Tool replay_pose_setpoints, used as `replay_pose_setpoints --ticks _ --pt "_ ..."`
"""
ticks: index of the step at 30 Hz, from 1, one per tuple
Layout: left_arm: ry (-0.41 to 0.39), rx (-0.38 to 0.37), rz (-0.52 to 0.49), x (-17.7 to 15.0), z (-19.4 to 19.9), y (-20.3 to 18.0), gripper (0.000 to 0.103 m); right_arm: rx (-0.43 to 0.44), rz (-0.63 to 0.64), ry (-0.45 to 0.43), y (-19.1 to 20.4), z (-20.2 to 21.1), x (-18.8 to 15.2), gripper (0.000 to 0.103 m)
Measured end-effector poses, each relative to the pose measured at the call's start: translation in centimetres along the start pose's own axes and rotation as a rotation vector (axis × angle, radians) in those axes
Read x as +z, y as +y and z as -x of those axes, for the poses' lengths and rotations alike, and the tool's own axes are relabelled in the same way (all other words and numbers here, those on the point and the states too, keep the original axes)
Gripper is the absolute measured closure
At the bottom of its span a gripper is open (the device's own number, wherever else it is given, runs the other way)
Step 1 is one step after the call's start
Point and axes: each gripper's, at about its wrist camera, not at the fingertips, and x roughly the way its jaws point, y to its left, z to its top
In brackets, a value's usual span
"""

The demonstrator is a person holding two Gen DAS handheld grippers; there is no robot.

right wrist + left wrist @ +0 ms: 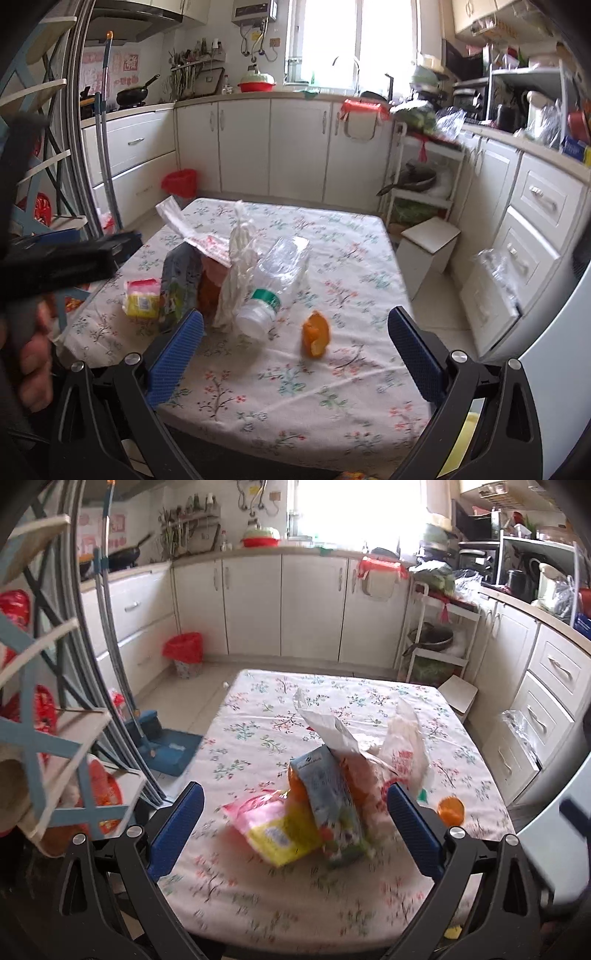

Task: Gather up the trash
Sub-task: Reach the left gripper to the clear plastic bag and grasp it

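Observation:
Trash lies on a floral-cloth table [258, 716] [332, 236]. A blue drink carton [328, 805] [177, 288] stands tilted beside a pink and yellow snack packet [277, 827] [142, 297]. A white plastic bag [402, 738] [238, 277], a clear bottle with a green band [273, 284] and an orange peel [451, 810] [316, 334] lie near them. My left gripper [295, 808] hangs open just in front of the carton and packet. My right gripper [295, 328] is open above the table's near side, with the bottle and peel ahead of it.
A bin with a red liner [184, 653] [180, 183] stands on the floor by the far cabinets. A blue dustpan with broom [166, 746] lies left of the table. A white stool [428, 247] and a shelf cart [417, 184] stand at the right. A hand [33, 354] holds the other gripper's handle.

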Motion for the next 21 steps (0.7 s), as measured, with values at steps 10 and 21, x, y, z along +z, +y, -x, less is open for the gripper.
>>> replay_pose_setpoints --ticks 10,21 --pt "0.095 -0.022 0.14 4.2 -7.6 0.9 0.008 0.031 0.011 0.056 0.9 -1.9 -0.5 0.007" --pt "0.204 -0.192 0.232 5.2 -11.9 3.0 0.102 0.102 -0.013 0.089 2.0 -4.8 0.9 0.007"
